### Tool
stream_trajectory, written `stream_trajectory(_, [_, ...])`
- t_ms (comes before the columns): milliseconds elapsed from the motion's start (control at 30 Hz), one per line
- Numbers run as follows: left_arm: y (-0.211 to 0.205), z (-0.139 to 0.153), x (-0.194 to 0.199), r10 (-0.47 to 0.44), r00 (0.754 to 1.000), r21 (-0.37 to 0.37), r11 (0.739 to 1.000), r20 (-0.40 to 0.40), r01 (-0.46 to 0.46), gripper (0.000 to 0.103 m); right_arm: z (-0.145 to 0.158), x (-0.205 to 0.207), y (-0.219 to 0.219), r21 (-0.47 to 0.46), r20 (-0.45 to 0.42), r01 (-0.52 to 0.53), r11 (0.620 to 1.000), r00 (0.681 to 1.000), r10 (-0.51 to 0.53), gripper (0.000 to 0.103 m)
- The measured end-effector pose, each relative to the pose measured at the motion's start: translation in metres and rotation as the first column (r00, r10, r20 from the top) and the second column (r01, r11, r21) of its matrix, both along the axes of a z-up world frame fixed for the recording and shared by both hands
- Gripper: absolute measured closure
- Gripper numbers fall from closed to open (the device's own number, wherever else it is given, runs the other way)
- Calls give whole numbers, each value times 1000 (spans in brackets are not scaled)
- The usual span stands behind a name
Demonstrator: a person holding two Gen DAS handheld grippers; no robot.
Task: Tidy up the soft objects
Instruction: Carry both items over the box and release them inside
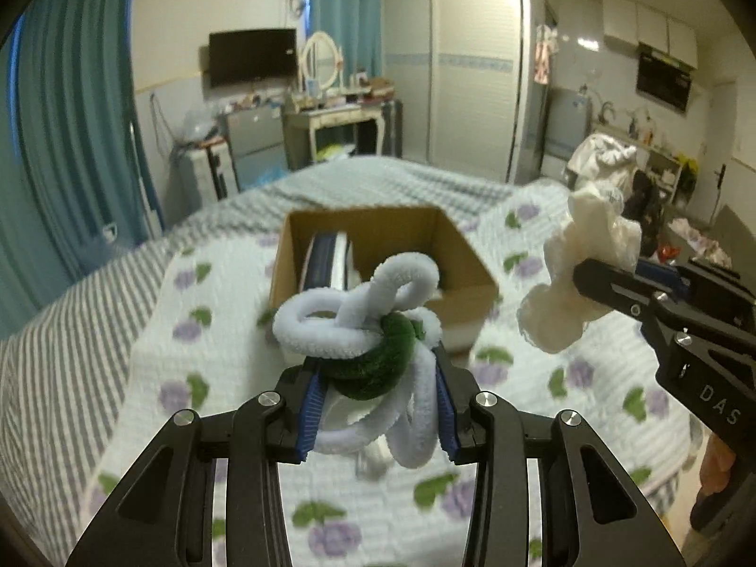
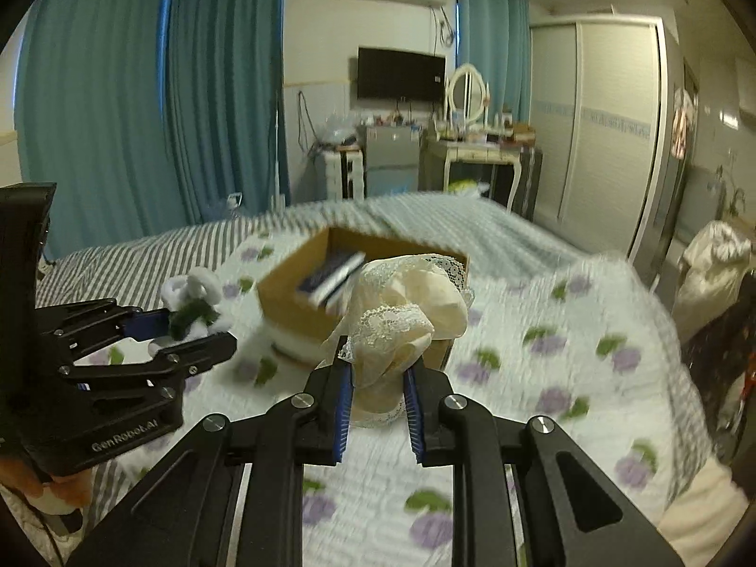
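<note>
— Fuzzy white chenille loops knotted around a dark green ring (image 1: 373,330): that bundle sits clamped between the left gripper's (image 1: 378,406) blue-padded fingers (image 1: 309,413), held in the air above the bed. How will it handle?

— Light and springy, I'd judge. The pile compresses, so the loops can slide out of a loose pinch. Taking it at the knot, where the green ring crosses the white strands, looks safest; a single loop would just stretch.

— And the other one?

— The cream lace-trimmed cloth bundle (image 2: 406,326) is pinched by the right gripper (image 2: 378,401), fingers closed on its lower part. It's limp and airy, and the lace could snag. It hangs over the bed too, just in front of the open brown cardboard box (image 1: 468,255).

— Count them for me.

— One chenille bundle, one lace bundle, one box, two grippers. Inside the box stands what looks like a dark blue and white book or case (image 1: 326,255); whether there's more than one, I can't tell.

— What's beneath?

— A white quilt with purple flowers (image 1: 236,425), over a grey striped sheet (image 1: 71,330).
</note>
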State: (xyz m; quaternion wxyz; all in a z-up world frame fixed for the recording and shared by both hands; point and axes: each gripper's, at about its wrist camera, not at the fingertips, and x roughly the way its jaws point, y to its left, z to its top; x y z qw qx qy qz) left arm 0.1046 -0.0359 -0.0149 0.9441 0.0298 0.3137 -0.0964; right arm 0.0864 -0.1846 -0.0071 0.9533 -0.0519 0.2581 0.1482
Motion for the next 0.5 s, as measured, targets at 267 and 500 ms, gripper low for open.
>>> stream_trajectory(267, [-11,16,74,-12,1000,-4,1000,25,12,64,40,66,-1,-15,62,1,1000,998,0,84])
stream_trajectory(500, [-23,0,138,-11,1000,33,999,1,11,64,36,144,-1,-12,28,9,1000,1000,-9,84])
